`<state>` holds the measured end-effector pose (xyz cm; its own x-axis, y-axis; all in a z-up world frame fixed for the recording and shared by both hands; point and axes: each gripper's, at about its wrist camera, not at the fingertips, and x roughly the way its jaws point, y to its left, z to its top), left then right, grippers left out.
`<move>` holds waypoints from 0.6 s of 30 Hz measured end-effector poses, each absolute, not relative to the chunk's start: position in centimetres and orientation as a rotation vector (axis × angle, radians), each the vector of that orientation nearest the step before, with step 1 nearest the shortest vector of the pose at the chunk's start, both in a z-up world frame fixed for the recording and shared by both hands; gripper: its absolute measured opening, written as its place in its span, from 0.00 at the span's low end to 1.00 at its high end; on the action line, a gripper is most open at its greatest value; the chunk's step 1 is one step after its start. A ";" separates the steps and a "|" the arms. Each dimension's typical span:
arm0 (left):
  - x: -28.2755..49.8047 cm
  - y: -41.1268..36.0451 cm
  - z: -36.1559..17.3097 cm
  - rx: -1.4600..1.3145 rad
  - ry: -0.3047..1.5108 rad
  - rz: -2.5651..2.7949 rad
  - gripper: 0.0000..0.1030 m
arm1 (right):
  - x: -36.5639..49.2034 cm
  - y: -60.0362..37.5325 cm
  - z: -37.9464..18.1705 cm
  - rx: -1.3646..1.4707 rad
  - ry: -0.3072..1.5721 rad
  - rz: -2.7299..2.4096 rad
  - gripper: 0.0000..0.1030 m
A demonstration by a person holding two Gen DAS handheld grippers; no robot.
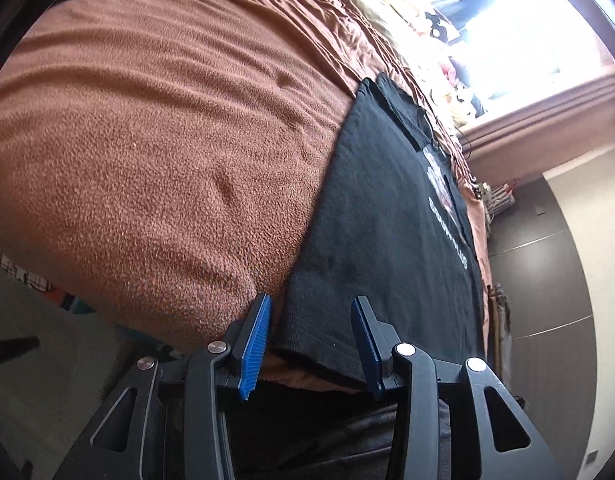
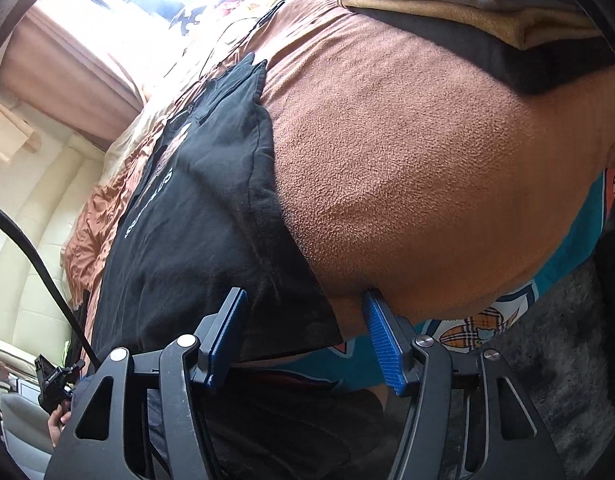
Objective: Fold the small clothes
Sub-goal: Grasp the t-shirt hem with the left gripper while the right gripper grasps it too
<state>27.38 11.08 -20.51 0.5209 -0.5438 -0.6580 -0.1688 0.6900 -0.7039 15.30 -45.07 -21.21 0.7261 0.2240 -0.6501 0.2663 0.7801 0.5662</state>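
On the near edge of the bed, a black T-shirt lies spread flat on the brown fleece blanket, its hem right at the edge and its length running away toward the bright window. White lettering and a pale print show on its chest, too small to read.

At the shirt's two near corners the claws stand, one each side. From the left wrist view, the left gripper has its blue pads apart, the hem corner lying in the gap between them; neither pad presses the cloth, so it is released, grasping nothing. From the right wrist view, the right gripper straddles the other hem corner in the same way: one blue pad over the black cloth, the other over bare blanket, jaws parted and not pinching.

Beyond the blanket's far right corner, a stack of folded clothes, grey over tan over black, rests on the bed. Under the blanket's near edge a teal patterned sheet peeks out. A black strap hangs at the left of the right wrist view.
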 end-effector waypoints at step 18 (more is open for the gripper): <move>27.1 10.1 -20.4 -0.905 1.003 -0.277 0.27 | 13.5 -47.2 -22.1 0.829 0.682 -0.004 0.57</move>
